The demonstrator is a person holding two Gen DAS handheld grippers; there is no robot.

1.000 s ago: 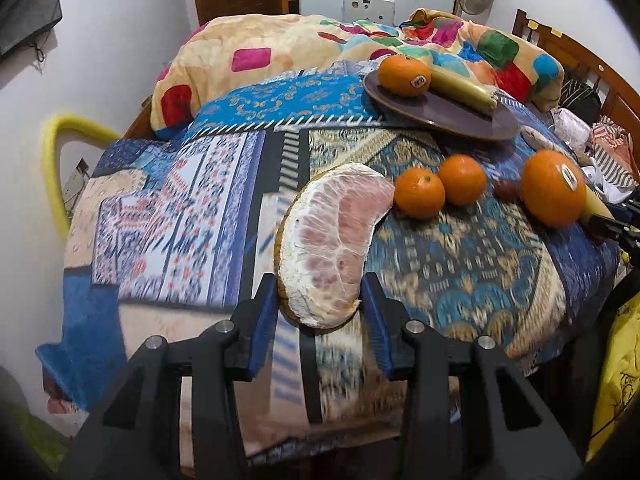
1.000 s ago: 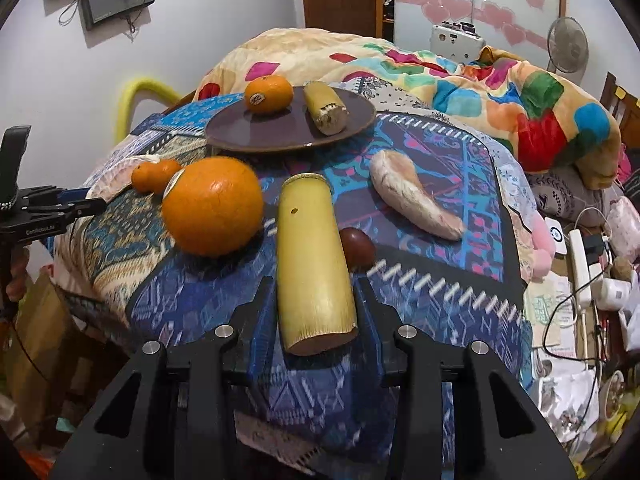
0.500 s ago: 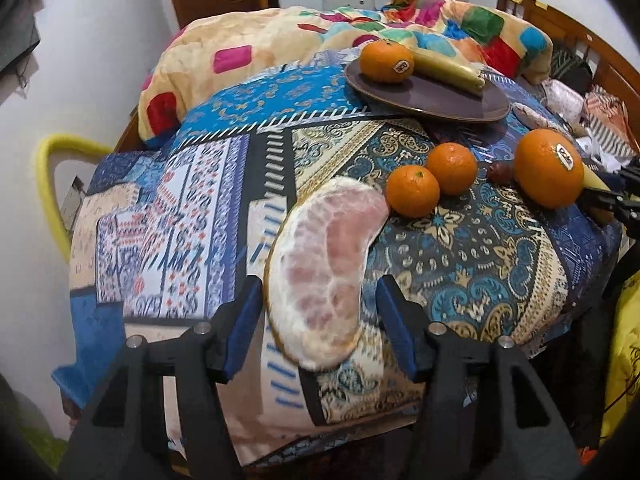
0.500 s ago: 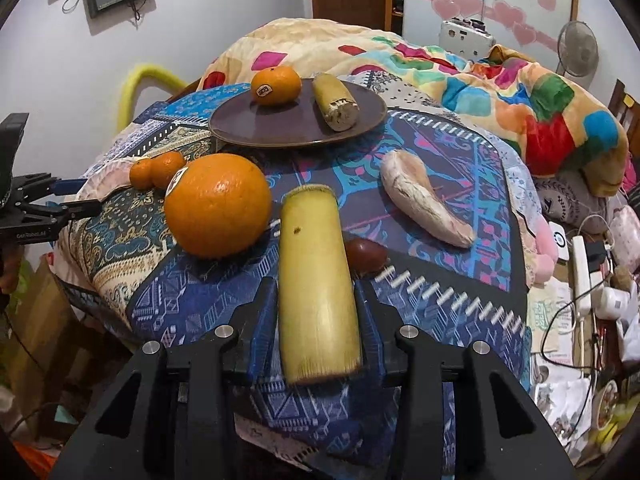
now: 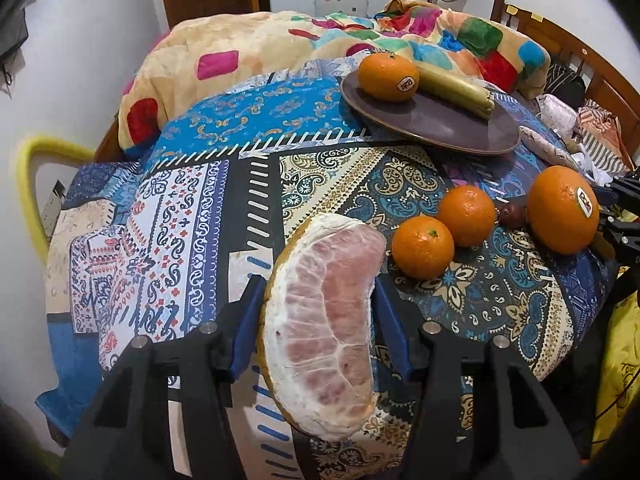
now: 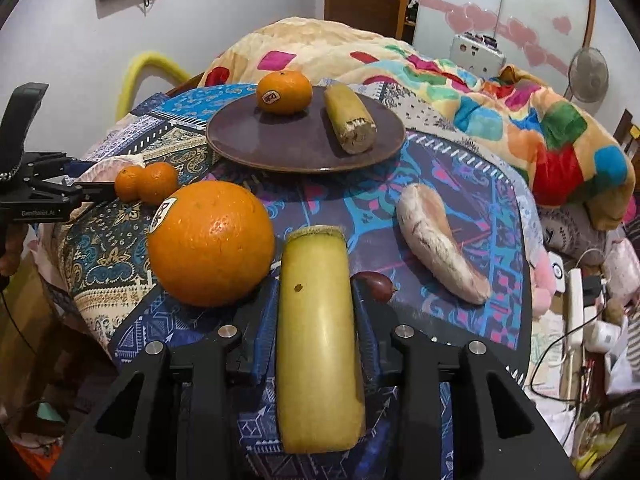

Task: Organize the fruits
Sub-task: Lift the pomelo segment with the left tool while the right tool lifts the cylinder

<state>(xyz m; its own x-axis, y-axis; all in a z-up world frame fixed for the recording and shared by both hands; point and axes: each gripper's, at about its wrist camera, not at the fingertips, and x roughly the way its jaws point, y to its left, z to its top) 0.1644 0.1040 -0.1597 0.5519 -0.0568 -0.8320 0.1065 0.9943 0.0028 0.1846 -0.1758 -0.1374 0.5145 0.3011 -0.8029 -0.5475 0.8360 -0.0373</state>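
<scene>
A: Anything hidden or hard to see?

B: Small dark fruit [image 6: 374, 286], half tucked behind a blue pad. Bottom tip of the pomelo wedge [image 5: 324, 320] down between black arms. Room corners dark and cut off.

A: And the tools?

B: Left gripper [image 5: 317, 284] closing on the pomelo wedge near the front edge of the bed, pads against both sides. Right gripper [image 6: 314, 284] pressing in on the banana piece [image 6: 316, 340], right beside the big orange [image 6: 212, 244].

A: Shapes and feel?

B: Wedge curved, pink and bumpy with a white rim. Banana piece smooth, yellow, cut flat at the far end. Big orange round and dimpled, sticker on it.

A: Underneath and around?

B: Patterned cloth [image 5: 192, 216], blue and tan swirls. Round brown plate [image 6: 288, 148] farther back, with an orange and another banana bit. Puffy patchwork blanket [image 6: 520, 120] behind, pale walls, wooden door.
</scene>
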